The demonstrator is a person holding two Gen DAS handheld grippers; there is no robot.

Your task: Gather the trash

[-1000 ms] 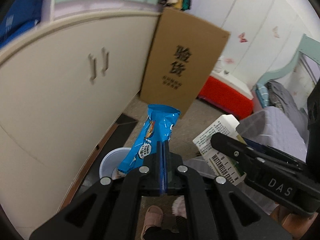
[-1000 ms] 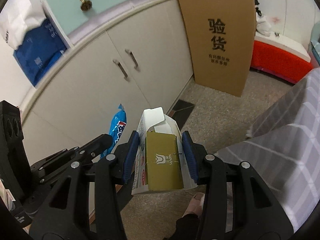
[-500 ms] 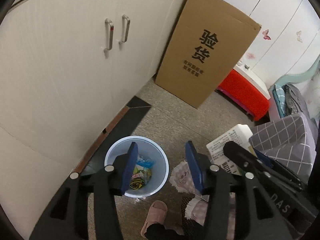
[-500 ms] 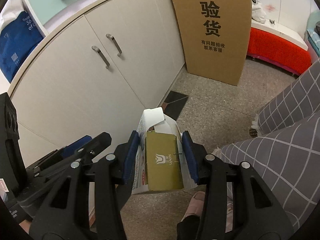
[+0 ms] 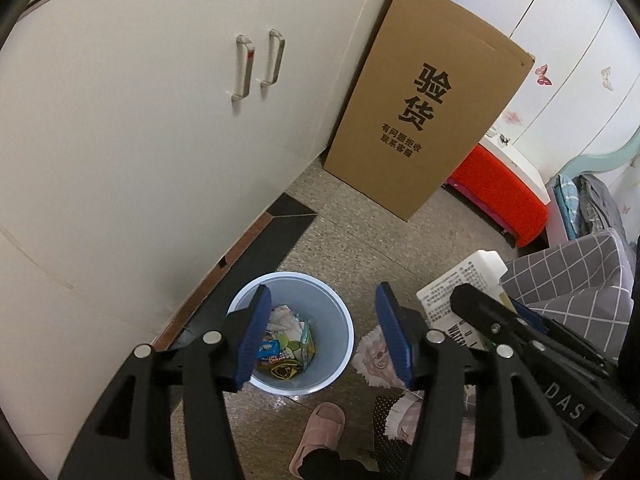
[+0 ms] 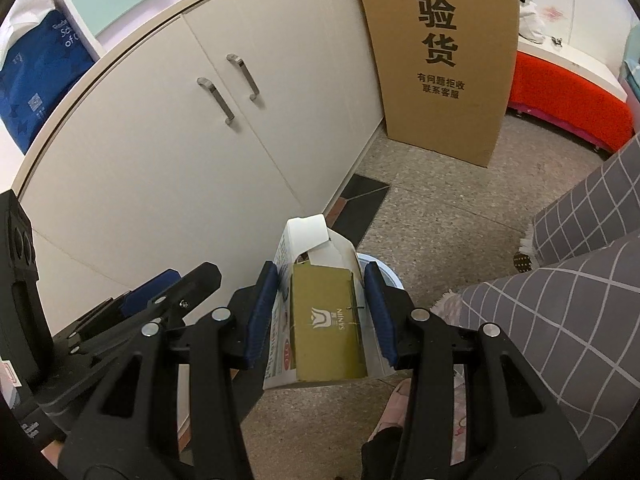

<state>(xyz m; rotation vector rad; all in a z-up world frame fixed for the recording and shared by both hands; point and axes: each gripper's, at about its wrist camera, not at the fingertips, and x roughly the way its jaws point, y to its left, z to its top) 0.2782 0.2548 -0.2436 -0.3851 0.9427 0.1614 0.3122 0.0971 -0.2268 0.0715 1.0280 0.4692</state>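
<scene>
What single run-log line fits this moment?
left gripper: opening, empty, over bin | right gripper: shut on carton | snack wrappers in bin

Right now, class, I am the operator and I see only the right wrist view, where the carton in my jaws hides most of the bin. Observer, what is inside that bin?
Observer: The left wrist view looks straight into the blue bin: colourful wrappers and crumpled paper lie in it.
Operator: Is there room for my carton?
Observer: Probably. The trash covers only the bottom, and the bin's wall shows bare above it.
Operator: Is the left gripper carrying anything?
Observer: No. The left gripper hangs above the bin, its jaws opening with nothing between them.
</scene>
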